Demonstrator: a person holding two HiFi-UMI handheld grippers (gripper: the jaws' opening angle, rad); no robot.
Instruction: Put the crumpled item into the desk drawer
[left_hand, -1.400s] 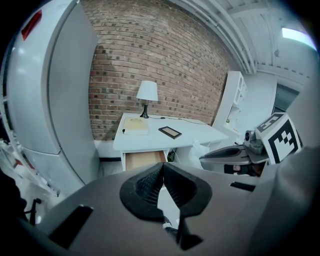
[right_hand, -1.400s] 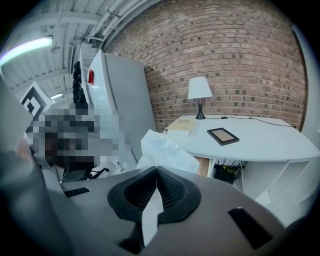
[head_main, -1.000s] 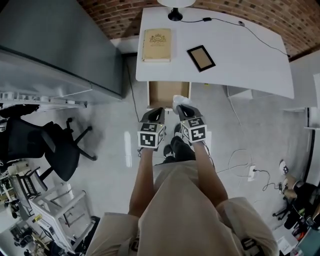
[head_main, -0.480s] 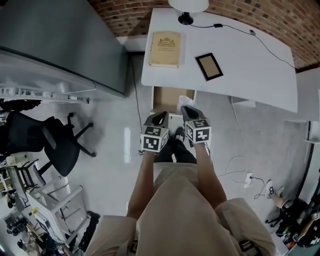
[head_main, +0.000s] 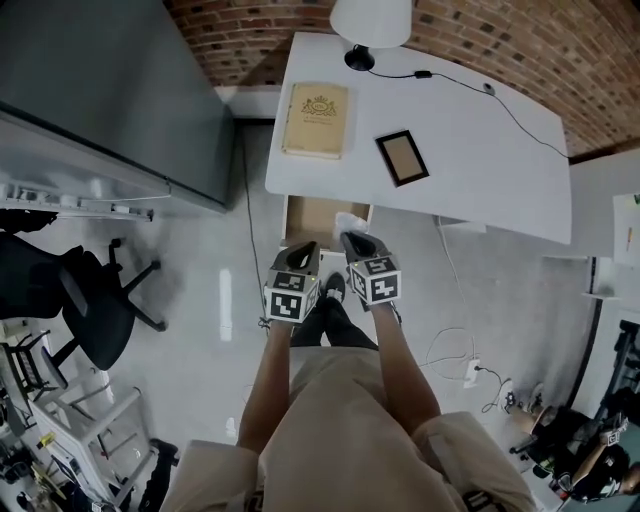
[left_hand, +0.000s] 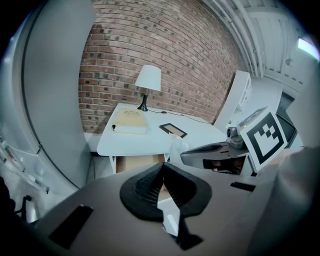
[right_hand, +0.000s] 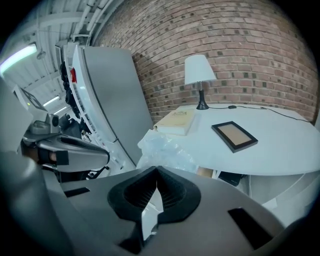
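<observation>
The crumpled item, a wad of clear plastic, sticks out past the tips of my right gripper, which is shut on it. In the head view the crumpled item hangs at the right front corner of the open desk drawer, under the white desk. Its brown inside is bare where it shows. My left gripper is beside the right gripper, just short of the drawer front. The left gripper is shut on nothing, with the drawer beyond it.
On the desk lie a tan book and a dark picture frame, with a lamp and its cable at the back. A grey cabinet stands left of the desk. An office chair and floor cables flank me.
The head camera has shifted, so the desk sits differently in view. Both grippers stay side by side at the drawer front, the right still holding the crumpled item.
</observation>
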